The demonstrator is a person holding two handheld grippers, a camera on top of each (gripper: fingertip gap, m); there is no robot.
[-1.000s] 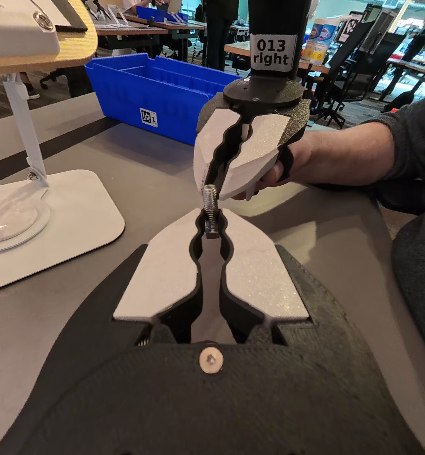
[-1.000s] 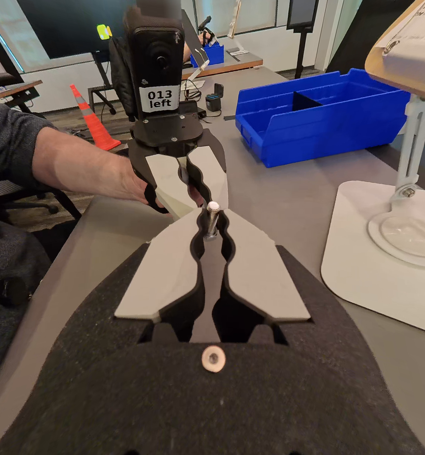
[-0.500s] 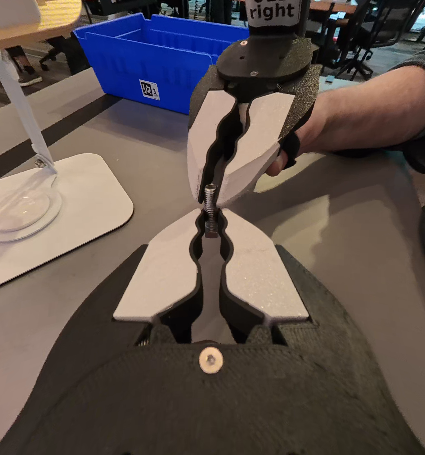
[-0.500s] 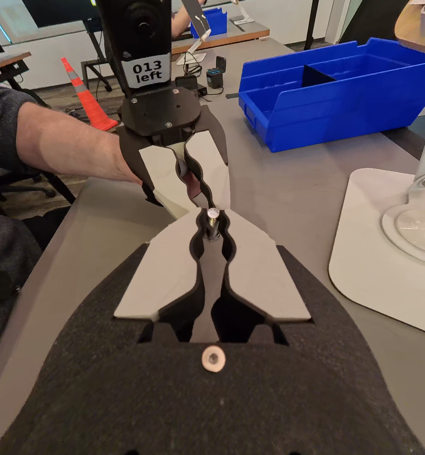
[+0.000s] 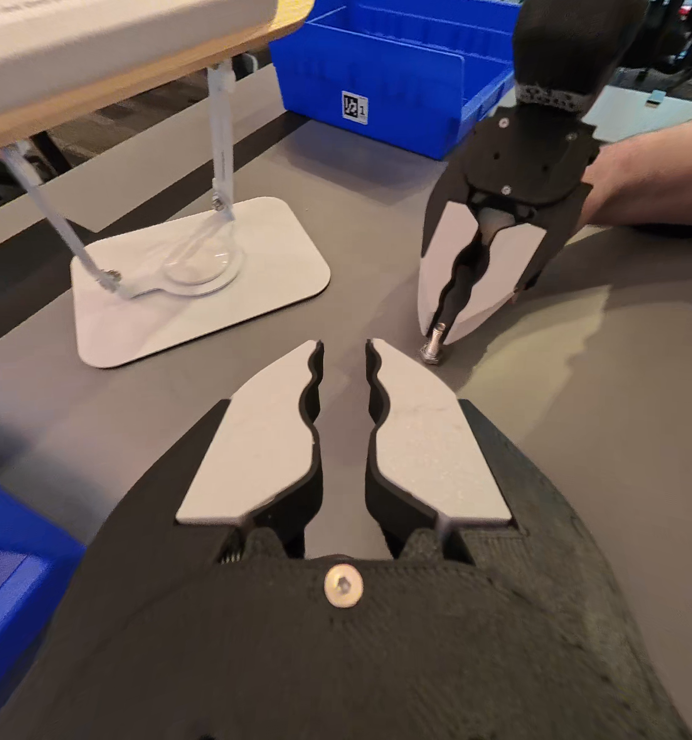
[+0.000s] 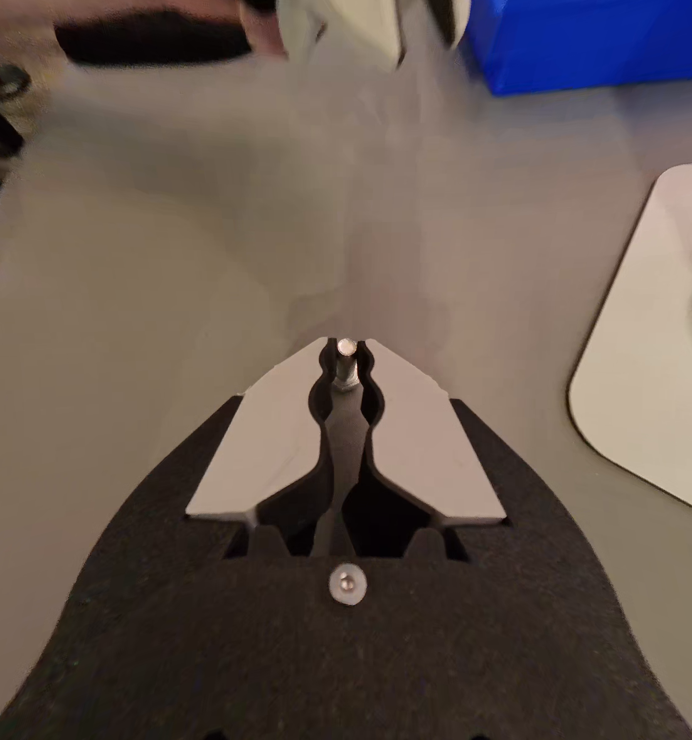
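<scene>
My right gripper (image 6: 346,347) is shut on a silver bolt (image 6: 345,362), gripping its threaded shank near the tip. In the left wrist view the right gripper (image 5: 442,334) stands the bolt (image 5: 434,344) upright, head down on the grey table (image 5: 576,400). My left gripper (image 5: 344,348) is open and empty, just left of the bolt and apart from it. Its blurred fingers (image 6: 360,28) show at the top of the right wrist view.
A white stand base (image 5: 200,280) with a clear lens sits left of my left gripper; it also shows in the right wrist view (image 6: 656,340). A blue bin (image 5: 384,76) stands behind. Another blue bin (image 5: 11,560) is at the near left. A person's forearm (image 5: 656,176) reaches in from the right. There is about 11 cm between the tips of the two grippers. Left tips and right tips are each some 20 cm from the white stand base (image 5: 200,280).
My left gripper opened, let go of the bolt and drew back to the left. My right gripper kept hold of the bolt and lowered it head-down onto the table.
</scene>
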